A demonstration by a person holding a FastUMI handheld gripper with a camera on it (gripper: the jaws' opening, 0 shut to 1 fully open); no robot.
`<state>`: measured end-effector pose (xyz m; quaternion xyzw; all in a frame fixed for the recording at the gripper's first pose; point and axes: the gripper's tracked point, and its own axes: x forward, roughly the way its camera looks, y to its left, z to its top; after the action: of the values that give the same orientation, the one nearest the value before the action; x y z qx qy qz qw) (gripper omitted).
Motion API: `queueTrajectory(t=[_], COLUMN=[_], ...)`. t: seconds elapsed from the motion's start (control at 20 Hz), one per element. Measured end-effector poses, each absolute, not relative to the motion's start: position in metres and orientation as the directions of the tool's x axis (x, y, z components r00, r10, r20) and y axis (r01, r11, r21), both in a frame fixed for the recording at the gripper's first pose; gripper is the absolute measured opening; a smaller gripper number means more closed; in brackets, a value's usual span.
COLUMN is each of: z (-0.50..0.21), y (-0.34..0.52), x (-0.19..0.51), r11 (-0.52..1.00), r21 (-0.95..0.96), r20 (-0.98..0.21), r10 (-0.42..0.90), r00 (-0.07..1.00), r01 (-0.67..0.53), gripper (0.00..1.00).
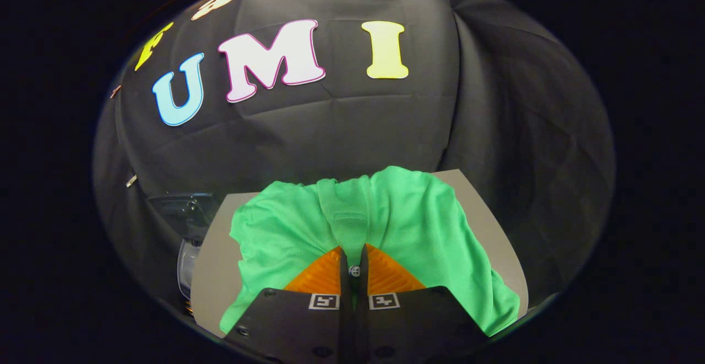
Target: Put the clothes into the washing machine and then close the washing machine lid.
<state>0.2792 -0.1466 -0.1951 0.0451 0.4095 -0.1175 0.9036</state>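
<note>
A bright green garment [418, 215] drapes over the beige table [212, 265], bunched into a ridge just ahead of my fingers. My gripper [352, 251] has its two orange fingers [322, 276] pressed together on a fold of the green cloth, which rises in a pinched pleat from the tips. Off the table's left edge stands a dark machine with a clear, rounded part [187, 243], partly hidden by the table and the cloth wall.
Black cloth walls close in behind and on both sides of the table. The table's right edge [495, 226] runs close beside the garment.
</note>
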Motion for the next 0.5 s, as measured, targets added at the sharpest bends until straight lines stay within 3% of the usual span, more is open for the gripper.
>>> queueTrajectory(t=[0.5], z=[-0.049], y=[-0.113], x=[0.280], r11=[0.978], r21=[0.003], r20=[-0.492], r10=[-0.181], r00=[0.852], r01=[0.210], gripper=[0.05])
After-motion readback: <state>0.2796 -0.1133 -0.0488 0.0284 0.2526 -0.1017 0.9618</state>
